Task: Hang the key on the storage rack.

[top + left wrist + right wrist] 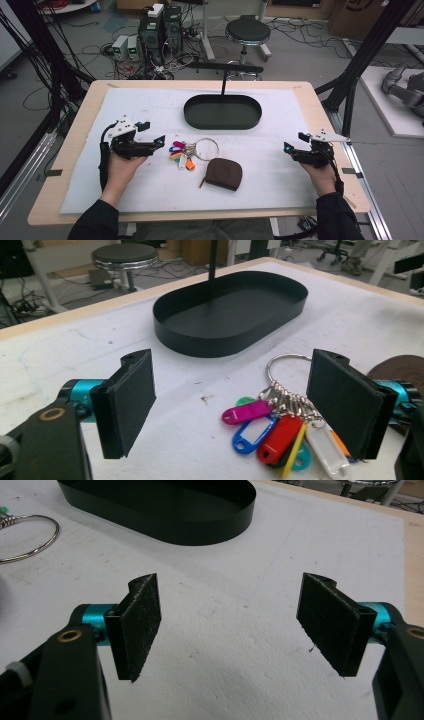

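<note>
Left claw [151,133] at nine o'clock on the white tabletop [280,180], jaws wide apart, holding nothing. Colourful keys [182,154] just beside it, brown pouch [223,174] near six, black tray [222,111] toward twelve. Right claw [295,143] at three o'clock, jaws wide apart too, nothing inside.

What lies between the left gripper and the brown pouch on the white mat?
In the high view, a bunch of coloured plastic key tags on a metal ring lies between the left gripper and the brown rounded zip pouch.
</note>
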`<state>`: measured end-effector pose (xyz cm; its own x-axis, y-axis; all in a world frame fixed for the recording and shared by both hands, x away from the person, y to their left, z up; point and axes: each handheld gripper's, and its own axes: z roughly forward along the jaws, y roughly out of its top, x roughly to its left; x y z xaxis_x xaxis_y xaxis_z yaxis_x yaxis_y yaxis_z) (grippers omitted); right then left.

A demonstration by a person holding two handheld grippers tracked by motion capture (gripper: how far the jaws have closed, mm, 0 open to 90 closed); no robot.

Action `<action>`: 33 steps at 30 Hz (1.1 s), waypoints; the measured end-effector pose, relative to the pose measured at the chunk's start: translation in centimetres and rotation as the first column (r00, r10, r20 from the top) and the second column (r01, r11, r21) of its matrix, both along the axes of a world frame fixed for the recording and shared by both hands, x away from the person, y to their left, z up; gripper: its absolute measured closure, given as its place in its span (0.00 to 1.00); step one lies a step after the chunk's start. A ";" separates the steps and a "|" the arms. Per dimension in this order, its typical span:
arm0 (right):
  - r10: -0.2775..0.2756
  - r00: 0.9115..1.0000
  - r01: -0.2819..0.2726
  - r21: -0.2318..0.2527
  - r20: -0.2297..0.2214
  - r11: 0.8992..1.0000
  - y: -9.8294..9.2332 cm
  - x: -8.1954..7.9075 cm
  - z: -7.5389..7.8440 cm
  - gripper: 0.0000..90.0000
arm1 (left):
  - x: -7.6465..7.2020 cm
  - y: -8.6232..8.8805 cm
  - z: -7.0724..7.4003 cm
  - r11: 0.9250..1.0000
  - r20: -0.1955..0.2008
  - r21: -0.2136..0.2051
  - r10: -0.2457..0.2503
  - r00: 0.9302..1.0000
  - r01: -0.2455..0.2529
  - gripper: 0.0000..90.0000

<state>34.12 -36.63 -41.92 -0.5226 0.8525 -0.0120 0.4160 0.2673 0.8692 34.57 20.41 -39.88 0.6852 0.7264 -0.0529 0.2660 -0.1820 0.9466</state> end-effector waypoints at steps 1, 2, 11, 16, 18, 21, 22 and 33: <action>0.001 1.000 -0.001 -0.002 -0.001 1.000 0.0 0.0 0.0 0.29 | 0.0 -0.1 0.0 1.000 -0.002 -0.001 -0.008 1.000 0.008 0.22; 0.001 1.000 -0.001 -0.004 0.001 1.000 0.0 0.0 0.0 0.29 | 0.0 -0.2 0.0 1.000 -0.004 -0.003 -0.014 1.000 0.014 0.23; -0.003 1.000 0.003 -0.005 -0.005 1.000 -0.1 0.1 -0.1 0.29 | 0.0 -1.0 -0.1 0.999 -0.022 0.000 -0.039 0.999 0.039 0.28; -0.002 1.000 0.002 -0.002 -0.009 1.000 -0.1 0.2 -0.1 0.29 | 0.1 -1.6 -0.2 0.999 -0.026 0.013 -0.047 0.999 0.048 0.29; -0.004 1.000 0.004 -0.003 -0.011 1.000 0.0 0.2 -0.1 0.29 | 0.1 -1.7 -0.2 0.999 -0.028 0.010 -0.049 0.998 0.050 0.30; -0.001 1.000 0.001 -0.005 -0.010 1.000 -0.1 0.2 -0.1 0.29 | 0.2 -2.0 -0.2 0.998 -0.033 0.015 -0.058 0.998 0.058 0.31; -0.001 1.000 0.001 -0.005 -0.011 1.000 0.0 0.2 -0.1 0.30 | 0.2 -2.0 -0.3 0.998 -0.035 0.011 -0.062 0.997 0.062 0.31; 0.001 1.000 -0.001 -0.010 -0.014 1.000 0.0 0.2 -0.2 0.30 | 0.6 -3.5 -0.3 0.996 -0.036 0.020 -0.089 0.995 0.090 0.34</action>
